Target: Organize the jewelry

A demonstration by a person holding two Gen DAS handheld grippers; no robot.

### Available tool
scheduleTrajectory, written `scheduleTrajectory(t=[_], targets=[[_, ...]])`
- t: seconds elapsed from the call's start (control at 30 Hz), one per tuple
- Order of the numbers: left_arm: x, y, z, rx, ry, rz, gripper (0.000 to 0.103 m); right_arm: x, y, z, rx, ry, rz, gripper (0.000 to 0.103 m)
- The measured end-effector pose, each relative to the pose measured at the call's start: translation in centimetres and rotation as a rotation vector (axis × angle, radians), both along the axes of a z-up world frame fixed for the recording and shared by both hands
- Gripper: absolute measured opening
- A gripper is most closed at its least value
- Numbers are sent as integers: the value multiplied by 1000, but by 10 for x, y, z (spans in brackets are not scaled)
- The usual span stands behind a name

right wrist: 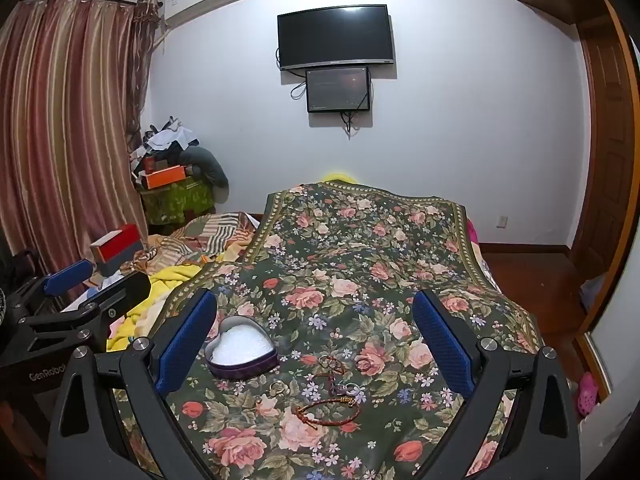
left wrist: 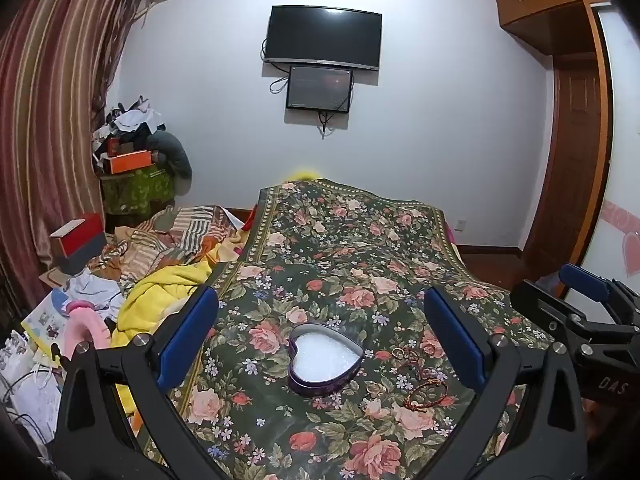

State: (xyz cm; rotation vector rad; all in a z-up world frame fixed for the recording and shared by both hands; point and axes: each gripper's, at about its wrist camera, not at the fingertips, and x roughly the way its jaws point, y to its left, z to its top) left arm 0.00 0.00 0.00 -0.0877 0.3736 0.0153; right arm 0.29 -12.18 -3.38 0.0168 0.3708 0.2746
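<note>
Right wrist view showed a floral bedspread (right wrist: 360,248) bearing a heart-shaped tin (right wrist: 240,354). Both the left tool (left wrist: 320,336) and right tool (right wrist: 314,332) gaped wide, empty. Bracelets (right wrist: 328,410) and rings (right wrist: 362,364) lay just right of the tin.

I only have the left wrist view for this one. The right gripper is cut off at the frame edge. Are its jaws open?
Observer: Yes. The right wrist view shows the right gripper with its jaws spread wide and nothing between the pads.
Reviewer: I can make out bracelets right of the heart tin. Is there anything smaller?
Observer: Two small gold rings, or what look like rings, lie loose on the cloth just in front of the tin.
Reviewer: The nearest bracelet is just a dark loop for me.
Observer: It is a red cord bracelet with a gold-coloured fitting on its far side.
</note>
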Motion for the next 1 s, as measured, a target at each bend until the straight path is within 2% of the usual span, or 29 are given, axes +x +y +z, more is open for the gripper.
scheduleTrajectory(t=[0.2, 1.0], targets=[[0, 0, 0, -3, 1, 18, 103, 0, -1, 0, -6, -2, -2, 98], [6, -12, -6, -15, 15, -10, 103, -1, -10, 1, -3, 10, -15, 98]])
